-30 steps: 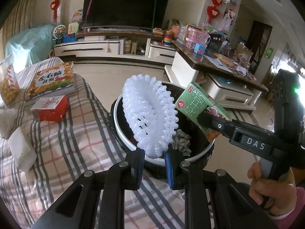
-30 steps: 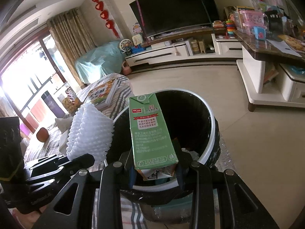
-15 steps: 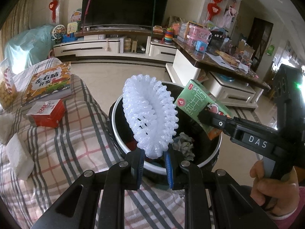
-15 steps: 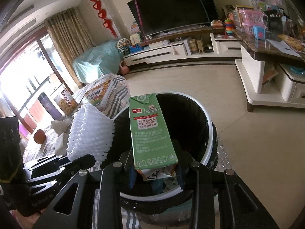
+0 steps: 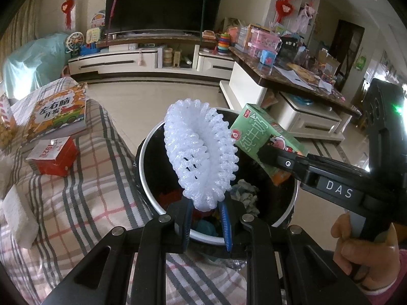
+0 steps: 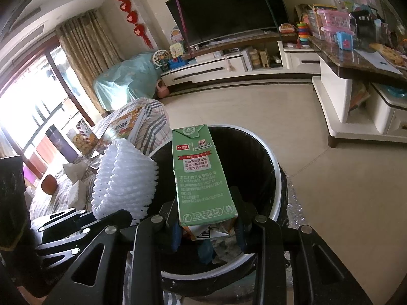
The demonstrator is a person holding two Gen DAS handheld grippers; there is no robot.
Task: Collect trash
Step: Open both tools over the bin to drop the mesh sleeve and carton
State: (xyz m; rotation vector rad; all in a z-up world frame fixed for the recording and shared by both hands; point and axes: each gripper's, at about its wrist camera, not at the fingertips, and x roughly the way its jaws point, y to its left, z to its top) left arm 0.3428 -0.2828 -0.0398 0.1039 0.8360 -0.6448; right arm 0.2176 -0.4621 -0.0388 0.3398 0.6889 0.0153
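Centrally, a white foam fruit net (image 5: 201, 157) is clamped by the left gripper (image 5: 207, 225) and a green milk carton (image 6: 201, 178) by the right gripper (image 6: 207, 228) above the black-lined trash bin (image 6: 276, 178).

Background: dark TV (image 5: 162, 2) on a white stand (image 5: 152, 61), orange picture book (image 5: 57, 115) and red box (image 5: 52, 156) on plaid cloth (image 5: 84, 195), cluttered counter (image 5: 287, 76) at right.

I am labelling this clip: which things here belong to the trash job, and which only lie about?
Job: white foam net in left gripper; green milk carton in right gripper; trash bin.
Lying about: book, red box.
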